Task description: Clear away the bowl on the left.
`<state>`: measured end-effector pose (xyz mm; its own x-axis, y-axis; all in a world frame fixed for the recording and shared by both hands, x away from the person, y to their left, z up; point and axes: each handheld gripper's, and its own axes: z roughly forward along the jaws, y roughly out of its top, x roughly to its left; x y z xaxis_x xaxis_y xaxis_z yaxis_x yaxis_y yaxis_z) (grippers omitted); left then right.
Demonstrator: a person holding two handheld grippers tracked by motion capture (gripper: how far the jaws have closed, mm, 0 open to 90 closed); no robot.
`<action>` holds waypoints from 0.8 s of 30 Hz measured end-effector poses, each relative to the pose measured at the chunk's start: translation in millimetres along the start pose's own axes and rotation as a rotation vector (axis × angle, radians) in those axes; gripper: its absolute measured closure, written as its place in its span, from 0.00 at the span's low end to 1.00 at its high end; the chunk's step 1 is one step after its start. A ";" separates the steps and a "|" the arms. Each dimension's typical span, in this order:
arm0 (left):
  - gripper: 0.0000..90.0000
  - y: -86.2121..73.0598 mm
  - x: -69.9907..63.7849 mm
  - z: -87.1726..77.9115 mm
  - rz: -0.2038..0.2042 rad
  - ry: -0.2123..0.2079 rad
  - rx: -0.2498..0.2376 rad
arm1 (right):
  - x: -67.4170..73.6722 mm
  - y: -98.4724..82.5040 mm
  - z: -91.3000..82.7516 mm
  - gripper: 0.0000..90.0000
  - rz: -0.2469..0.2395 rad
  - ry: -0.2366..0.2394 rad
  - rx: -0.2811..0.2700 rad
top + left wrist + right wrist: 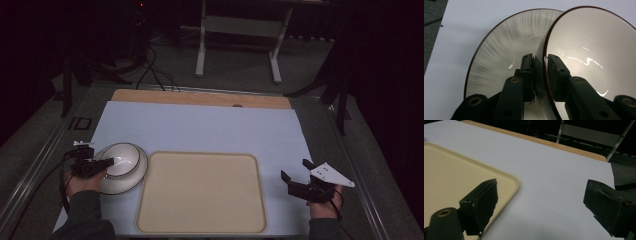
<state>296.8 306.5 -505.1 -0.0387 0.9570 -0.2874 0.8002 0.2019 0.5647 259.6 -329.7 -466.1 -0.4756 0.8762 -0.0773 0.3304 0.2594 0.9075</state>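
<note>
Dim room, dark surround; glare streaks on bowl (594, 45).

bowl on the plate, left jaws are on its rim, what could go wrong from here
1. The left gripper pinches only the thin, glossy rim of the bowl; lifted by one edge, the bowl could tip or slip out.
2. The bowl sits on the plate; a tilted lift might drag or rattle the plate, which lies close to the tray.
3. The right gripper is open, far across the tray, so nothing could catch a slip.
</note>
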 end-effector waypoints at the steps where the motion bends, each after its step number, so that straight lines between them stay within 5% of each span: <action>1: 0.86 0.0 0.0 0.0 0.000 0.000 0.000 | 0.0 0.0 0.0 0.13 0.000 0.000 0.000; 24: 0.91 -2.2 1.7 -4.1 -0.017 -0.086 0.002 | -0.3 0.6 -1.3 0.13 -0.003 0.001 -0.010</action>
<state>292.6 308.6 -503.7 -0.0009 0.9319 -0.3628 0.8011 0.2178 0.5574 258.9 -330.3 -465.0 -0.4774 0.8751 -0.0791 0.3209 0.2575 0.9114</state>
